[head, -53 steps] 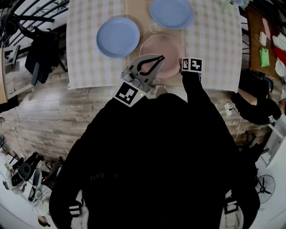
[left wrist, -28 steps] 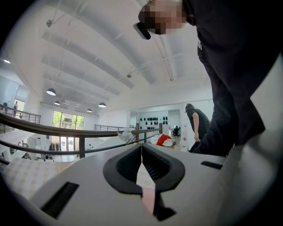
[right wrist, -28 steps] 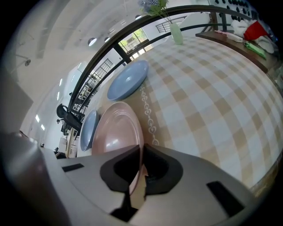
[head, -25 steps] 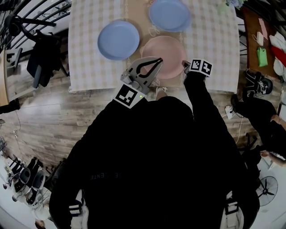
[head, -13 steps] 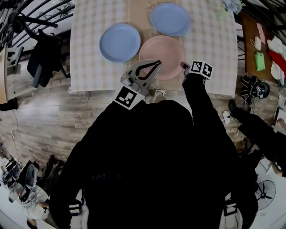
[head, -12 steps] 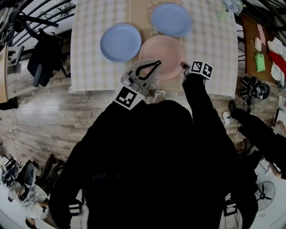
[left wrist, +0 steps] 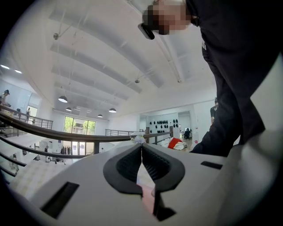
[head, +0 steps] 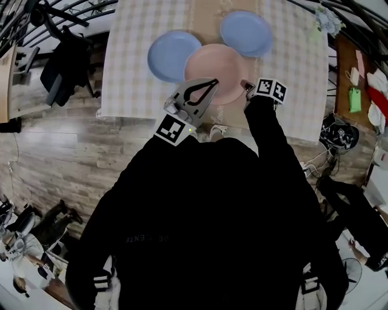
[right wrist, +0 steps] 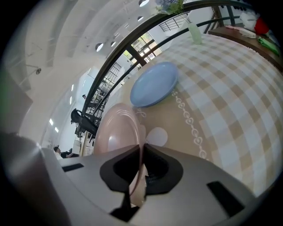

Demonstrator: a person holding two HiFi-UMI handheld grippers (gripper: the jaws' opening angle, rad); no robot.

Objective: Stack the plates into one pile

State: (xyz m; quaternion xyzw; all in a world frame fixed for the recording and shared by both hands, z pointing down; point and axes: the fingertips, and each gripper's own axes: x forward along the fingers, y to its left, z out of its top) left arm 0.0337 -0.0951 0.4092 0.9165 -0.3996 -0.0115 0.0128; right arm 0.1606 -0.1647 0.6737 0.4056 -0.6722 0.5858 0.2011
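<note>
A checked tablecloth (head: 127, 72) covers the table, with a beige runner (head: 206, 17) down its middle and flowers (head: 329, 21) at the far right corner. A chair (head: 60, 69) draped in dark cloth stands at left on the wooden floor (head: 54, 151). At right, a black bag (head: 337, 132) lies near a brown side table (head: 345, 66).

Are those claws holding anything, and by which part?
The right gripper pinches the pink plate by its rim. The left gripper is shut, holding nothing.
</note>
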